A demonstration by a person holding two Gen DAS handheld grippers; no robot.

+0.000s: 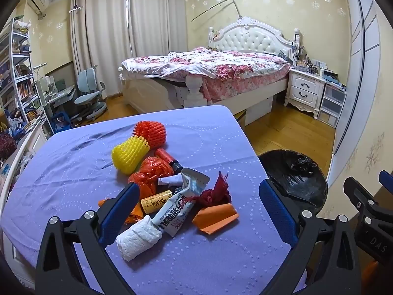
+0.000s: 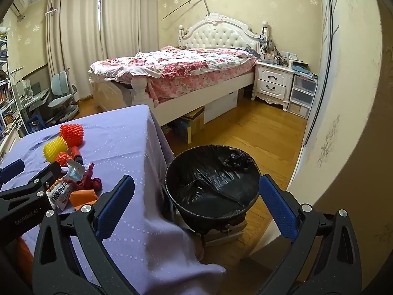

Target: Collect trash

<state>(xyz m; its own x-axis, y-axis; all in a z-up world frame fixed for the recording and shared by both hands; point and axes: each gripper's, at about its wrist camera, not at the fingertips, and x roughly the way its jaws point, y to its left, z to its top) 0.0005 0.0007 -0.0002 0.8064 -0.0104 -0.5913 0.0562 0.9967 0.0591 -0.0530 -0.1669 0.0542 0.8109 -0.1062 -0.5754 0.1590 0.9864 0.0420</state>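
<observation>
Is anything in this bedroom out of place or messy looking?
Yes. A heap of rubbish lies on the purple tablecloth: a yellow foam net, a red foam net, a crumpled orange bag, a rolled tissue and a torn wrapper. The black-lined bin stands beside the table, apparently empty.

Left tongs (image 1: 199, 205), right tongs (image 2: 196, 204) — wide apart, tilted down.

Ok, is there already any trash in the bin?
No, the bin shows only its bare black liner, while the trash pile lies on the table.
</observation>
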